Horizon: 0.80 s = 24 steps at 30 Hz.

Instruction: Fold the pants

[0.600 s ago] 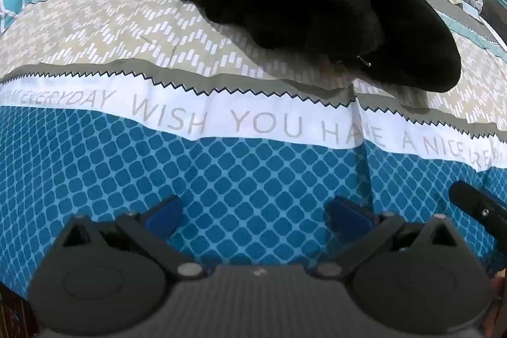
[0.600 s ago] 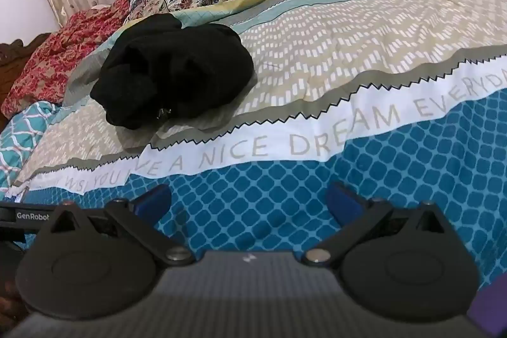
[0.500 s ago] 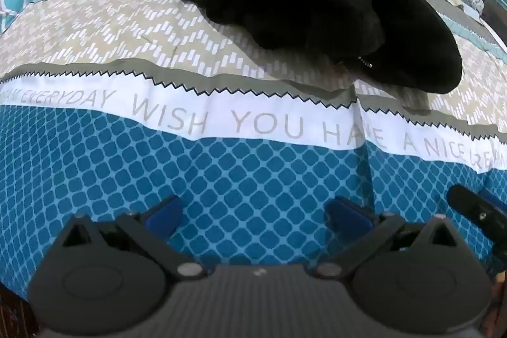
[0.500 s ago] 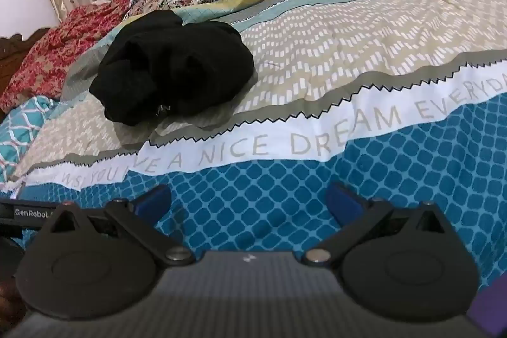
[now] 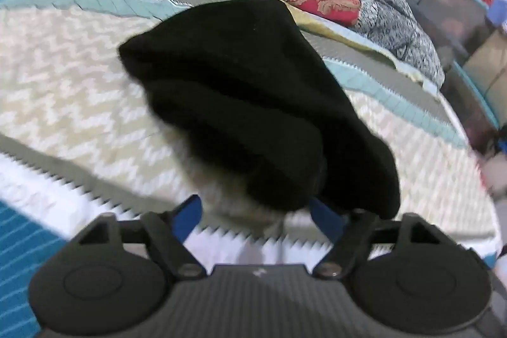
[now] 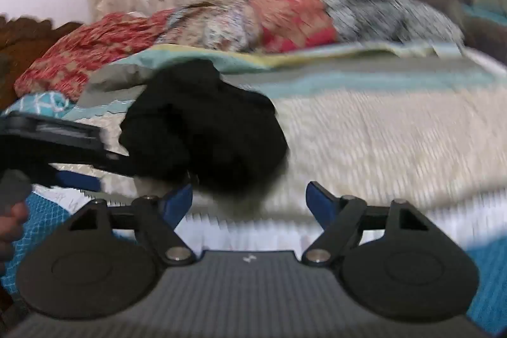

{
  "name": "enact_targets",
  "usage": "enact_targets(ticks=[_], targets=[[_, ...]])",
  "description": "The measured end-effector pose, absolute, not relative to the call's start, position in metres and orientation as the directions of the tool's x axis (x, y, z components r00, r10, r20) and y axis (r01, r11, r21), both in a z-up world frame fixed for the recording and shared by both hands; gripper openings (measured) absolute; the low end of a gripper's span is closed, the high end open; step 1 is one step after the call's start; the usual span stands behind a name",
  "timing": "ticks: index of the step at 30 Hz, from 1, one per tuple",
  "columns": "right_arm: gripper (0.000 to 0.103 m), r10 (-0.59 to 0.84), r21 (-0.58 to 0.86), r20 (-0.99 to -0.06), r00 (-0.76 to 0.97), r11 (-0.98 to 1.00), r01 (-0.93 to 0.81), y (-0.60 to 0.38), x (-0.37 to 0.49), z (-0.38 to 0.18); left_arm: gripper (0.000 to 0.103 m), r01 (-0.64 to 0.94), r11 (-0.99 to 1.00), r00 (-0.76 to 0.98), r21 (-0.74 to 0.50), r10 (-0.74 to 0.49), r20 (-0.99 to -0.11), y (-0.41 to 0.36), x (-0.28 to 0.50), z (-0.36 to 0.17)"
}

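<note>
At the left of the right wrist view, a hand (image 6: 11, 224) holds the left gripper (image 6: 79, 176), reaching toward the black pants (image 6: 206, 132). The left gripper (image 5: 253, 211) stands open, fingers apart at the near edge of the pants (image 5: 253, 103), gripping nothing. The pants lie bunched on the patterned bedspread (image 5: 63, 78), on its beige zigzag band. The right gripper (image 6: 248, 198) is spread wide and empty, near the pile. Floral pillows (image 6: 221, 21) line the far side.
</note>
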State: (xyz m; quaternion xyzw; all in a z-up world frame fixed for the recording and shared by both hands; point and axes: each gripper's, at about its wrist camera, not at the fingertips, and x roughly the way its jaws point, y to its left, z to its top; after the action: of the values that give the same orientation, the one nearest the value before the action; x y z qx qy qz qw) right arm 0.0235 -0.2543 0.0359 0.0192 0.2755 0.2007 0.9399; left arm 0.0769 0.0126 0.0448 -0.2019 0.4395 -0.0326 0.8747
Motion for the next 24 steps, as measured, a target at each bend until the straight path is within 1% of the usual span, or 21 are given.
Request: enact_targets(ticks=[1,2,3,4,5,6,7,8,10,12,16,20,24], targets=[[0.082,0.393,0.132,-0.523,0.757,0.914,-0.383,-0.248,0.037,0.035,0.048,-0.115,0.908,0.606,-0.403,-0.258,-0.753,0.011,0.085,0.040],[0.082,0.394,0.121,-0.536,0.746,0.911,-0.394,-0.243,0.048,0.031,0.031,-0.110,0.907,0.594,-0.406,-0.267,-0.759,0.009,0.093,0.033],[0.082,0.385,0.103,-0.556,0.737,0.912,-0.398,-0.237,0.061,0.027,0.018,-0.119,0.911,0.583,-0.396,-0.258,-0.770,0.009,0.098,0.028],[0.081,0.378,0.093,-0.569,0.731,0.912,-0.399,-0.232,0.066,0.025,0.014,-0.138,0.910,0.577,-0.392,-0.247,-0.778,0.012,0.099,0.024],[0.069,0.380,0.095,-0.578,0.722,0.910,-0.403,-0.230,0.071,0.024,0.013,-0.143,0.902,0.581,-0.408,-0.257,-0.772,0.016,0.096,0.024],[0.051,0.388,0.110,-0.586,0.711,0.908,-0.404,-0.229,0.077,0.023,0.012,-0.143,0.891,0.589,-0.431,-0.273,-0.761,0.023,0.093,0.026],[0.019,0.389,0.132,-0.601,0.699,0.910,-0.392,-0.230,0.084,0.025,0.012,-0.147,0.884,0.604,-0.444,-0.275,-0.748,0.032,0.087,0.029],[0.017,0.397,0.180,-0.589,0.703,0.913,-0.365,-0.236,0.088,0.032,0.012,-0.150,0.882,0.622,-0.446,-0.267,-0.736,0.040,0.080,0.033],[0.015,0.428,0.300,-0.518,0.740,0.902,-0.311,-0.257,0.091,0.052,0.012,-0.163,0.884,0.666,-0.439,-0.229,-0.709,0.062,0.063,0.046],[0.014,0.415,0.365,-0.466,0.782,0.895,-0.257,-0.279,0.089,0.075,0.012,-0.180,0.882,0.708,-0.435,-0.190,-0.680,0.085,0.043,0.062],[0.012,0.331,0.352,-0.384,0.862,0.915,-0.195,-0.305,0.072,0.113,0.012,-0.260,0.873,0.778,-0.414,-0.065,-0.625,0.134,0.002,0.092],[0.012,0.218,0.314,-0.297,0.930,0.942,-0.120,-0.329,0.058,0.137,0.012,-0.338,0.842,0.823,-0.420,0.048,-0.567,0.171,-0.030,0.116],[0.012,0.160,0.326,-0.240,0.957,0.942,-0.076,-0.346,0.052,0.155,0.012,-0.379,0.818,0.838,-0.433,0.105,-0.536,0.194,-0.047,0.126]])
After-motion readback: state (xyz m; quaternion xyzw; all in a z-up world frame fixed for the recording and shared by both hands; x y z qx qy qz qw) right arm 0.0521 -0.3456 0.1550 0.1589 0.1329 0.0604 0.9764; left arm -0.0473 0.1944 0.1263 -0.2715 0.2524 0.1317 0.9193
